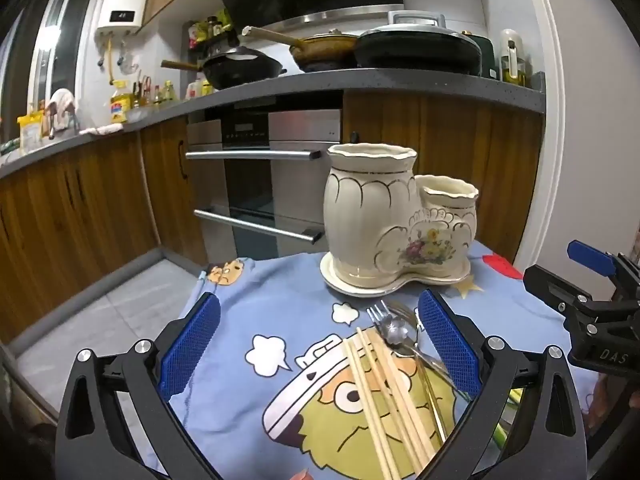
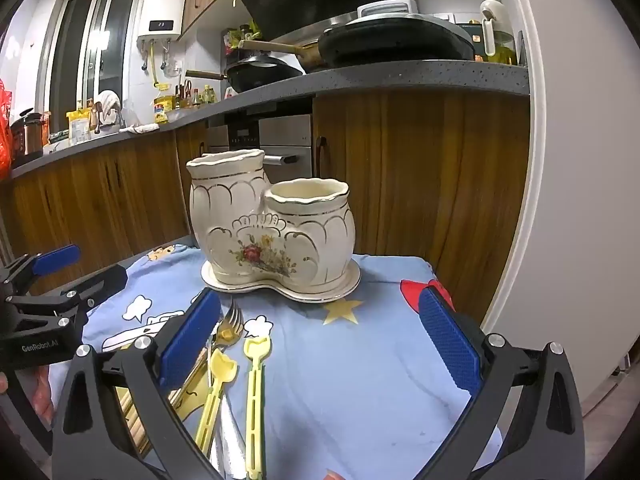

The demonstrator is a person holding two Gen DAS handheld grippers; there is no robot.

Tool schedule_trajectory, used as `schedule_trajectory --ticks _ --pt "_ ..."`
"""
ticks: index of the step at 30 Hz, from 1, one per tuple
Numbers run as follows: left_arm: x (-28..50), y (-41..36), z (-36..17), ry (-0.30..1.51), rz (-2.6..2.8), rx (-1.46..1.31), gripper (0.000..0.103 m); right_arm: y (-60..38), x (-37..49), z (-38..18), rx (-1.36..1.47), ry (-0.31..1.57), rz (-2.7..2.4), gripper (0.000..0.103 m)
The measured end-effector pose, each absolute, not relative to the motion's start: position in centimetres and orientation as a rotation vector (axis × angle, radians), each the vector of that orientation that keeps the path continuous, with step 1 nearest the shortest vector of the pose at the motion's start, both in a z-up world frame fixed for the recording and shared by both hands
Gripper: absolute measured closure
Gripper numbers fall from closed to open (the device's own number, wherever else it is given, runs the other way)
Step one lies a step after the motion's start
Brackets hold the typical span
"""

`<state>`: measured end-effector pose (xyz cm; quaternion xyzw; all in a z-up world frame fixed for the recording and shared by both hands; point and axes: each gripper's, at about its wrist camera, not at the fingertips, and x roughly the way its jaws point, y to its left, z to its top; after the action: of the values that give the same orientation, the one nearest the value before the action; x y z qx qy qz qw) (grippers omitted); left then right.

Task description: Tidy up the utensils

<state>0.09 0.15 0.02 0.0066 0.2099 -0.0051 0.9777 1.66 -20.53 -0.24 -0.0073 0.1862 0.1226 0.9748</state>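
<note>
Nothing is sorted yet, by the look of it: both mouths of the cream ceramic holder (image 2: 272, 232) appear empty, and every utensil lies loose on the cartoon-print cloth (image 2: 360, 360) that covers the table. The left claw (image 1: 320, 344) stands wide with nothing between its blue pads; the wooden chopsticks (image 1: 384, 400) lie fanned on the cloth between its fingers, toward its right pad, and the metal fork and spoon (image 1: 394, 328) lie just inside that pad, their heads pointing ahead to the holder. The right claw (image 2: 320, 344) is equally wide and holds nothing; the gold fork (image 2: 230, 326) sits right beside its left pad, and the two yellow plastic utensils (image 2: 254, 392) lie a little further in, still left of its centre line. The holder stands on its saucer straight ahead of the right claw and ahead and to the right of the left one, beyond all the utensils. The whole job is therefore left: each piece must be picked up and dropped into a compartment, probably chopsticks in the taller one.
</note>
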Motion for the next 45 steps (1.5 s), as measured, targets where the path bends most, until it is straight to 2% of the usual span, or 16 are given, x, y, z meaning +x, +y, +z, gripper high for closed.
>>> schedule_trajectory --ticks 45 --pt "0.1 0.4 0.0 0.425 -0.018 0.002 0.005 -20.4 1.7 -0.7 -0.023 0.382 0.256 0.005"
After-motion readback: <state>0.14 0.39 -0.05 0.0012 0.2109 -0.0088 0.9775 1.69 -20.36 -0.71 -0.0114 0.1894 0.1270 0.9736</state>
